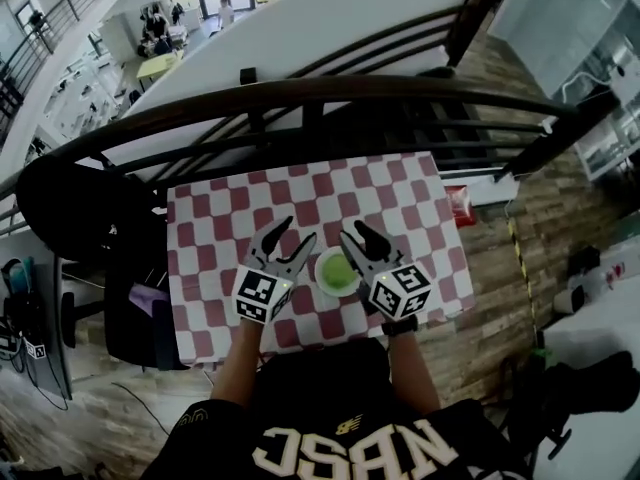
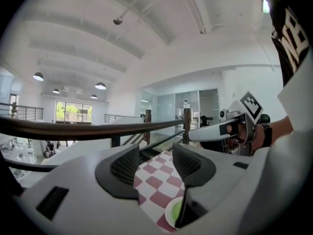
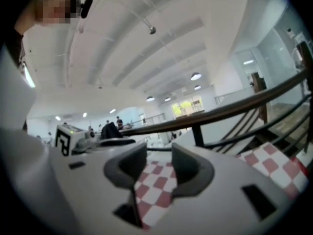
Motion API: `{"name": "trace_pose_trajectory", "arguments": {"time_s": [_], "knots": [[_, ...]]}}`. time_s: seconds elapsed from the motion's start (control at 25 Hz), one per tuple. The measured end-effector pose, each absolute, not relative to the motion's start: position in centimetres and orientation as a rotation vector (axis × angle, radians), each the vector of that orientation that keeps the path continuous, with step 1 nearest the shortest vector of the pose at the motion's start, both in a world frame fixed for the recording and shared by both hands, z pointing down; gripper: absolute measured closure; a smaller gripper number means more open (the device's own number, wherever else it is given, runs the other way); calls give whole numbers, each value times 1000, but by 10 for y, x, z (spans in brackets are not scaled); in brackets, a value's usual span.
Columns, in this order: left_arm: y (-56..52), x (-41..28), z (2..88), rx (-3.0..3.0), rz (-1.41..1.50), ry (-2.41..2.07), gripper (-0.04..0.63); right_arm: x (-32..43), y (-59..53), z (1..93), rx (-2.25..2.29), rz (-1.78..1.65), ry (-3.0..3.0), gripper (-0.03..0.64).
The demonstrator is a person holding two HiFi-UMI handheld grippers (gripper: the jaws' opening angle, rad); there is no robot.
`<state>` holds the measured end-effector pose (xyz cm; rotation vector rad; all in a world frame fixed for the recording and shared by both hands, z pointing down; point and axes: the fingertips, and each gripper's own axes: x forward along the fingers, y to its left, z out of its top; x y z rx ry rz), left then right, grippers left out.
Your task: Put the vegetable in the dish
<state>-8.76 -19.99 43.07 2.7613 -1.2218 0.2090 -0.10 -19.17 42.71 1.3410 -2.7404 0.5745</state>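
Hovered both grippers over the bench, fingers spread, pinching nothing.
Spotted green vegetable (image 1: 339, 272) lying inside the white dish (image 1: 321, 266) on the checkered bench (image 1: 400, 198), just right of the left gripper (image 1: 297, 233) fingers and just left of the right gripper (image 1: 358, 236) fingers, a little behind the tips on both sides. Confirmed in both gripper views: only checkered cloth between the fingers, with the dish edge low beside the left gripper's right finger. Judged placement done, retreat left. Would have done best to lift straight up with fingers apart, away from the dish rim, since a nudge from either side looked likely to slide it or tip it.
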Motion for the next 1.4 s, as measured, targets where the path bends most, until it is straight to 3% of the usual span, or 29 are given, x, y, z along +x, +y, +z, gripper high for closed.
{"name": "trace_pose_trajectory", "arguments": {"time_s": [0.24,0.4,1.12,1.4], "knots": [[-196,-130,388,2705,55,-1430,500,-22,-188,387,1545,367,-2676,569],[-187,-142,378,2649,-6,-1477,572,-30,-177,374,1644,231,-2595,600],[-180,-147,362,2645,-146,-1518,577,-41,-158,370,1674,97,-2558,601],[-171,-140,374,2627,-118,-1518,577,0,-170,361,1827,-44,-2354,601]]}}
